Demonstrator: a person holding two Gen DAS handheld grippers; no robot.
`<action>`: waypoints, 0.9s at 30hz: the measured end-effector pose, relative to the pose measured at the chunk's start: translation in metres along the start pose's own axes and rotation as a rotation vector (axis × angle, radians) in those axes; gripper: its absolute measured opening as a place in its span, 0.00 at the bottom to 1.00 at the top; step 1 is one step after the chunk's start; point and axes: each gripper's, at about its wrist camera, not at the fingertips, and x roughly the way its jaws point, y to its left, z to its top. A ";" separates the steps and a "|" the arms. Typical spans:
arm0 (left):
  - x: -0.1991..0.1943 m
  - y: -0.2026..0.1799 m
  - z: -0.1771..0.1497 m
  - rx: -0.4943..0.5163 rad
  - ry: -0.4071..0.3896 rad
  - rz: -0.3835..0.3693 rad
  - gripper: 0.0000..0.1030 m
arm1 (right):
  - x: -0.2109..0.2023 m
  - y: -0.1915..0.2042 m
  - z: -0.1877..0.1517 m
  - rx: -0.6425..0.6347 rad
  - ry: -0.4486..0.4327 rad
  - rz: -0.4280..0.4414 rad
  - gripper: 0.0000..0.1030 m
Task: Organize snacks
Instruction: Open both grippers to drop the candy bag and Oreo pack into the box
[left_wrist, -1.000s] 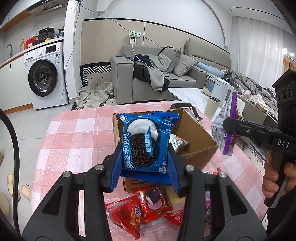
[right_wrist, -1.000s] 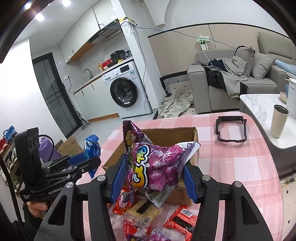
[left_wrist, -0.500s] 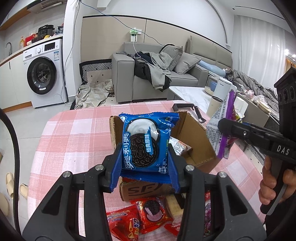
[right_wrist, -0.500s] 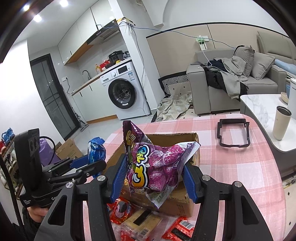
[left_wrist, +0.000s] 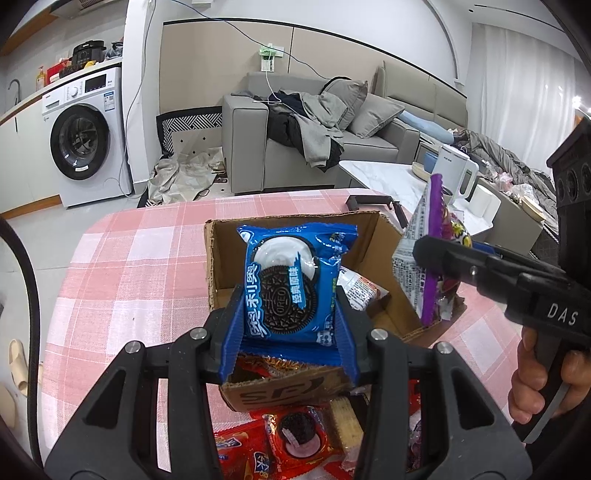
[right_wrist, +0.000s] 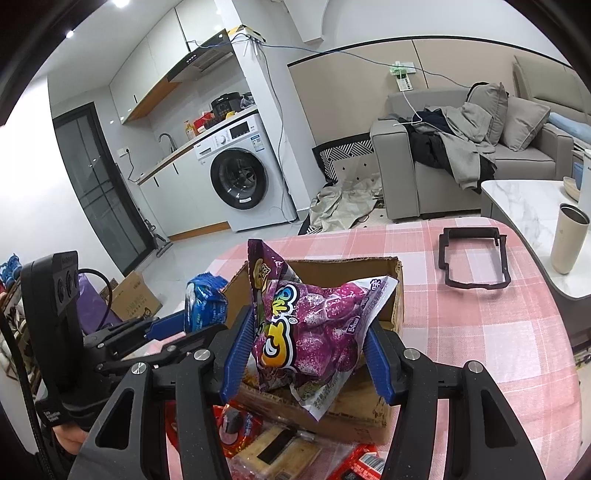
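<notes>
Left wrist view: the left gripper (left_wrist: 290, 332) pinches a blue Oreo pack (left_wrist: 291, 286) upright above the open box (left_wrist: 388, 236) on the pink checked table (left_wrist: 129, 277). Red packs (left_wrist: 273, 443) lie before the box.

Right wrist view: the right gripper (right_wrist: 308, 354) clamps a purple bag (right_wrist: 314, 328) over the box's (right_wrist: 354, 417) near edge.

A lived-in home: a washing machine (left_wrist: 83, 142) under a kitchen counter, a grey sofa (left_wrist: 314, 147) heaped with clothes (left_wrist: 310, 129).
</notes>
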 end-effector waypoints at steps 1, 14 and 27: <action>0.002 0.000 0.000 0.000 0.003 0.002 0.40 | 0.001 0.000 0.001 0.001 0.001 0.000 0.55; 0.028 -0.007 0.002 0.021 0.031 0.022 0.40 | 0.023 -0.008 0.004 0.013 0.022 -0.025 0.56; -0.003 -0.006 -0.002 0.035 -0.014 0.044 0.81 | 0.009 -0.012 0.003 -0.024 0.017 -0.044 0.91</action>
